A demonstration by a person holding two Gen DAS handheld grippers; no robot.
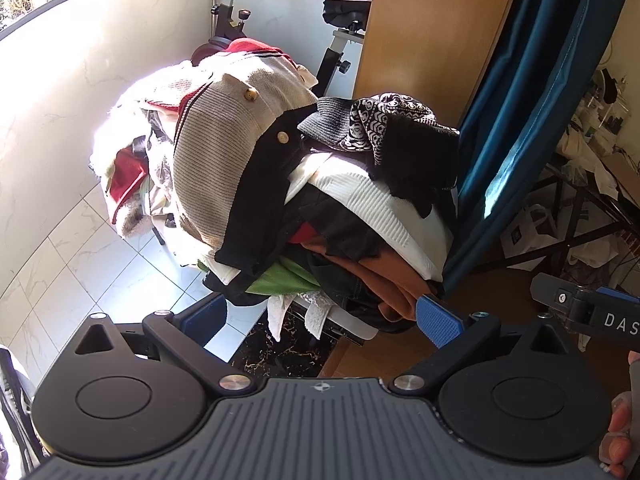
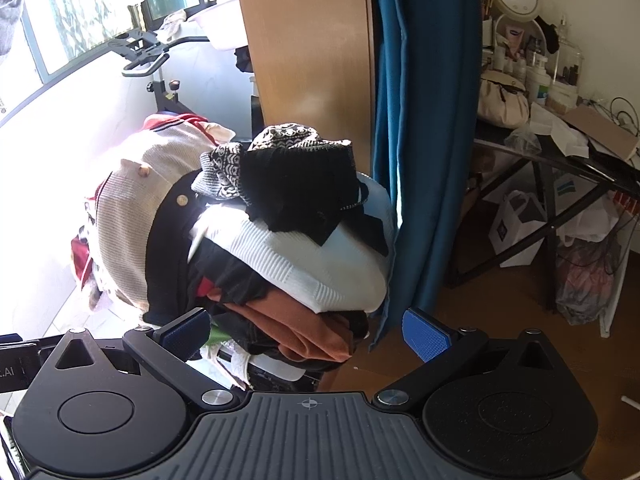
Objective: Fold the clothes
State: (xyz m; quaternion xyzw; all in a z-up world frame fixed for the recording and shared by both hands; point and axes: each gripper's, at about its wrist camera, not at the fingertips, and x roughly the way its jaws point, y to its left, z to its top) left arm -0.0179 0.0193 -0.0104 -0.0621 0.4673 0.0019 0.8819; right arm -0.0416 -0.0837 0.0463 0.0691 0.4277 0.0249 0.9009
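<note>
A tall heap of unfolded clothes (image 1: 320,200) rises in a sunlit corner beside a wooden wardrobe panel (image 1: 432,28) and a teal curtain (image 1: 532,92), seemingly piled over a seat, though what carries it is hidden. On top lies a black-and-white patterned knit (image 2: 276,160), resting on a white ribbed garment (image 2: 312,256); to the left drapes a beige cardigan with wooden buttons (image 1: 224,148), and rust-orange cloth (image 2: 296,328) spills from the lower layers. The left gripper (image 1: 322,322) hovers just before the foot of the heap, its jaws spread wide and holding nothing; the right gripper (image 2: 306,332) is level with it, jaws equally wide and empty, its blue pads (image 2: 426,338) framing the orange cloth without touching it. An exercise bike (image 2: 148,56) stands behind the pile near the window, and a cluttered table (image 2: 560,156) sits well apart on the right.
</note>
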